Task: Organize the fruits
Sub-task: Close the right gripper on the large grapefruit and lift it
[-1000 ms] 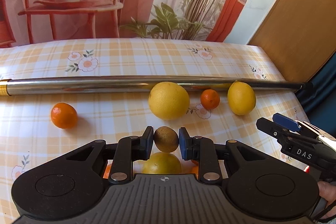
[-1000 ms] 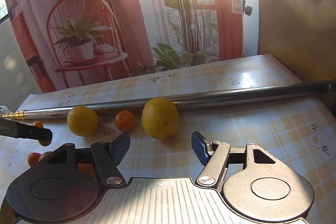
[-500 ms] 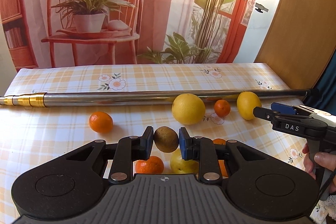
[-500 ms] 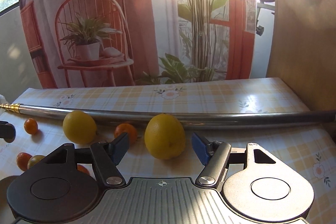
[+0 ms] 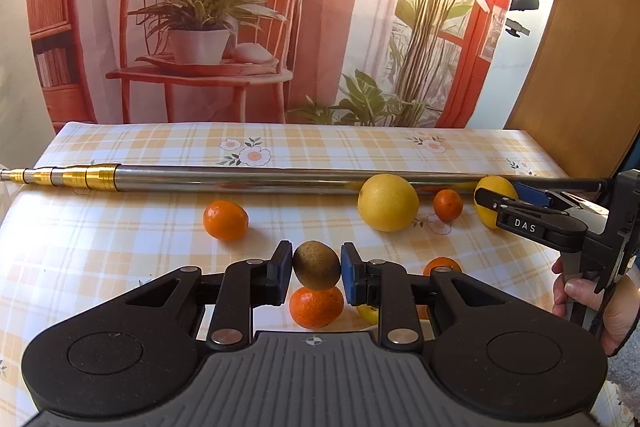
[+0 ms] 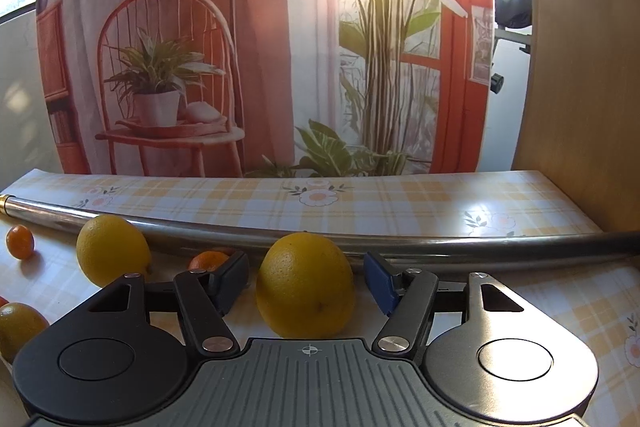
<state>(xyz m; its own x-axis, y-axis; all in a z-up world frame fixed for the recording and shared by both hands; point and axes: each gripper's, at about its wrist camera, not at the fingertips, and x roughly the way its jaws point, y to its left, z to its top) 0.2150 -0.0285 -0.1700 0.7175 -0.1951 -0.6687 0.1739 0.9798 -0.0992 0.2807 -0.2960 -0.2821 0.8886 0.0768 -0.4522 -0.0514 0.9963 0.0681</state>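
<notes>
Between my left jaws, a brown kiwi (image 5: 316, 265) sits pinched by both blue pads, raised above the table (image 5: 120, 251); the left gripper (image 5: 316, 269) is closed tight on it. Below and just behind those jaws lies a mandarin (image 5: 316, 307), with a yellow fruit partly hidden under the right finger. Ahead and to the left of the jaws rests another mandarin (image 5: 225, 220), well apart. Ahead to the right, a large yellow grapefruit (image 5: 387, 202) touches the long metal telescopic pole (image 5: 240, 179), then a small mandarin (image 5: 448, 205) beside it.

My right gripper (image 6: 306, 281) stands with its jaws wide, one pad on each side of a lemon (image 6: 305, 285) on the table; neither pad touches the fruit. To the left of these jaws the small mandarin peeks out behind the left finger, and further left the grapefruit leans against the pole. My hand (image 5: 588, 301) grips the right tool's handle at the edge of the left view.
</notes>
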